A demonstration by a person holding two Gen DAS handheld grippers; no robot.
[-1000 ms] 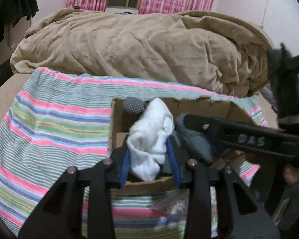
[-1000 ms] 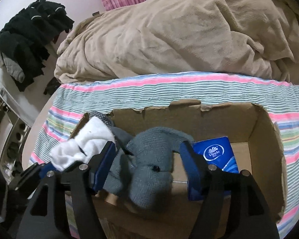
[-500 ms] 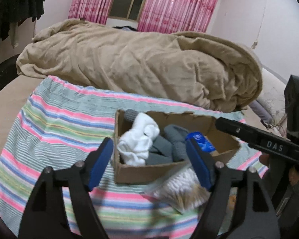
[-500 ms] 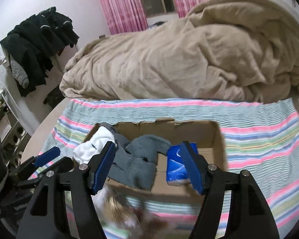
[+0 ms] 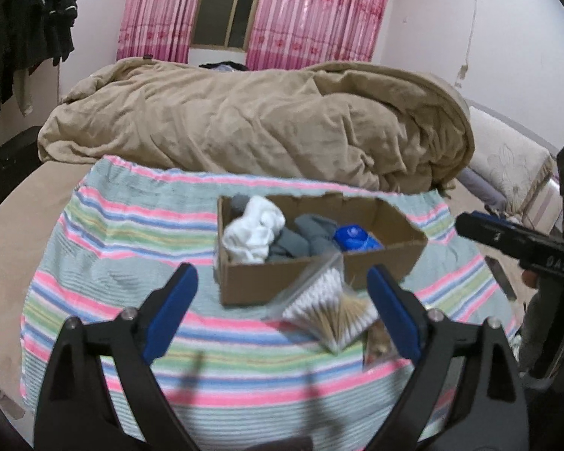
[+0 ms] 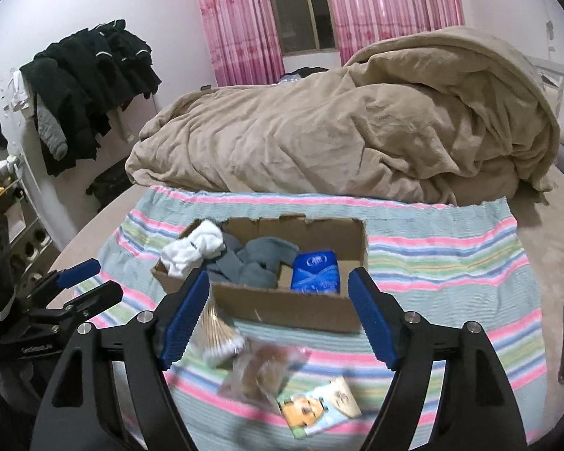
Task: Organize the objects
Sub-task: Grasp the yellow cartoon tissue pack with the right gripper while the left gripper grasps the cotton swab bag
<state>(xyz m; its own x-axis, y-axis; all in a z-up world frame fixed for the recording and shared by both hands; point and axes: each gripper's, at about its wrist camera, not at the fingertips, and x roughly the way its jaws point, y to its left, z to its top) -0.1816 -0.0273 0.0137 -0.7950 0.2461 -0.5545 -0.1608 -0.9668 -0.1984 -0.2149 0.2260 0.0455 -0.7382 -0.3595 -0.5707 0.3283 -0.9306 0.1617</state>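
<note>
Both pairs of tongs hang above the striped, pastel-coloured cloth [image 5: 124, 233] spread on the bed, their blue-padded jaws spread wide apart and holding nothing: the left tongs [image 5: 282, 312] and the right tongs [image 6: 278, 314].

The brown open-topped cardboard box [image 6: 282, 304] already holds a crumpled white sock [image 5: 253, 231], a bundle of grey knitted fabric [image 6: 252, 259] and a blue tissue packet [image 6: 315, 267] whose white oval logo is too blurred to read.

Outside it, just in front of the box's near wall, lies a clear plastic bag of cotton swabs [image 5: 331, 310], its long axis running diagonally toward the box. It sits directly ahead of the left tongs, between their jaws in that view, so the left side looks nearer.

Beside it are a clear bag of brownish contents [image 6: 261, 372] and a small illustrated card packet [image 6: 317, 407] (its print is illegible), both closer to the right tongs.

The right handle reads "DAS" in the left view.
</note>
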